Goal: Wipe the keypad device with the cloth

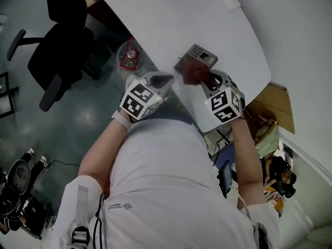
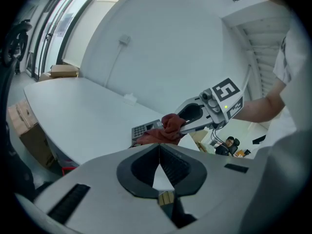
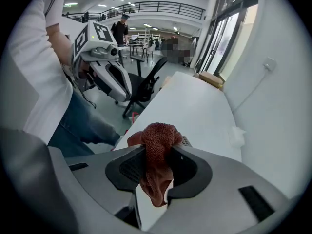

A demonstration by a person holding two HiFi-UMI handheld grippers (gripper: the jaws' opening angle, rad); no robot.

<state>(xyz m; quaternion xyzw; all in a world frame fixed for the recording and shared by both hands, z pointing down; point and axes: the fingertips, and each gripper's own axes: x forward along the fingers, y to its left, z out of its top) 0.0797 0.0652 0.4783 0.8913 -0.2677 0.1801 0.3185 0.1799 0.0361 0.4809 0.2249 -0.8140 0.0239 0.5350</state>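
The grey keypad device [image 1: 201,53] lies near the white table's [image 1: 171,19] front edge. A rust-red cloth [image 1: 195,72] rests bunched on its near end. My right gripper [image 1: 204,78] is shut on the cloth [image 3: 158,155], which hangs out between the jaws and hides nearly all of the keypad [image 3: 187,141] in the right gripper view. My left gripper [image 1: 167,80] is shut and holds nothing, hovering off the table edge just left of the device. In the left gripper view its closed tips [image 2: 159,151] point toward the cloth [image 2: 165,126], the keypad [image 2: 143,129] and the right gripper [image 2: 181,126].
A black office chair [image 1: 57,56] stands on the floor to the left. A clear bin with red contents [image 1: 128,54] sits under the table edge. Cardboard boxes [image 1: 274,104] lie at the right. A small white object [image 1: 231,0] is on the far table, by the wall.
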